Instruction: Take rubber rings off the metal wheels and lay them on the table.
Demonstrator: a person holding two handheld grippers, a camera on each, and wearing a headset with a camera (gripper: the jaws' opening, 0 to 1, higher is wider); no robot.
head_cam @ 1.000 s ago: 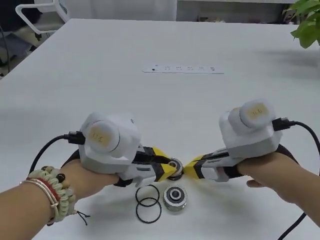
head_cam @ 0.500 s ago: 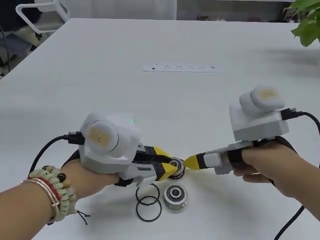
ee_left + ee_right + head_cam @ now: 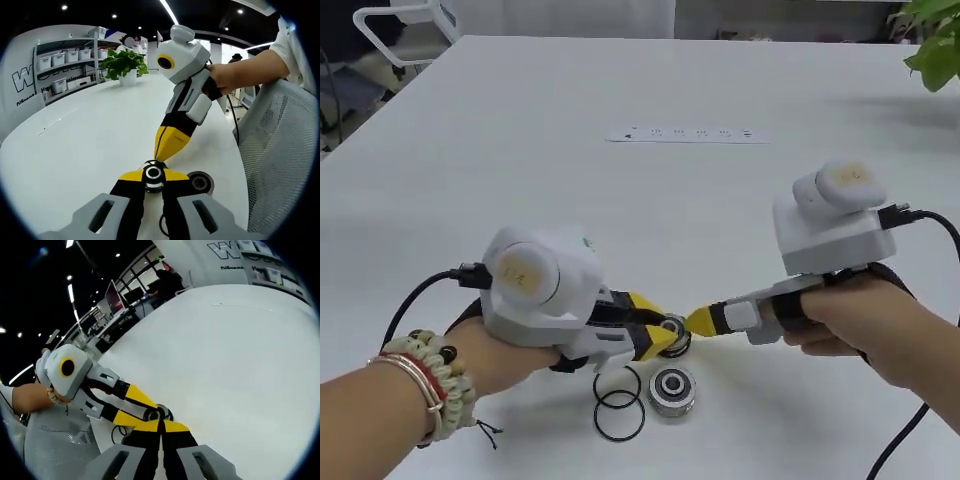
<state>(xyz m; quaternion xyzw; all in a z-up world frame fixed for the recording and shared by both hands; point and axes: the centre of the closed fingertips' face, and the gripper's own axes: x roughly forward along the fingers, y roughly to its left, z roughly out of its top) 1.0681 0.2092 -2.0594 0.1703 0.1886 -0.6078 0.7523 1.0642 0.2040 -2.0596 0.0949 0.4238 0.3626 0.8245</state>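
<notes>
Metal wheel [image 3: 672, 336] clamped in my left gripper [image 3: 660, 334]; right gripper [image 3: 697, 322], jaws together at its rim, should peel gently.

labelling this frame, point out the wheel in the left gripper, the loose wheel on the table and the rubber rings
held wheel [image 3: 153, 175], left gripper view, its shiny hub
loose wheel [image 3: 671, 390], head view, its top face
rubber rings [image 3: 618, 400], head view, where the two overlap
</notes>
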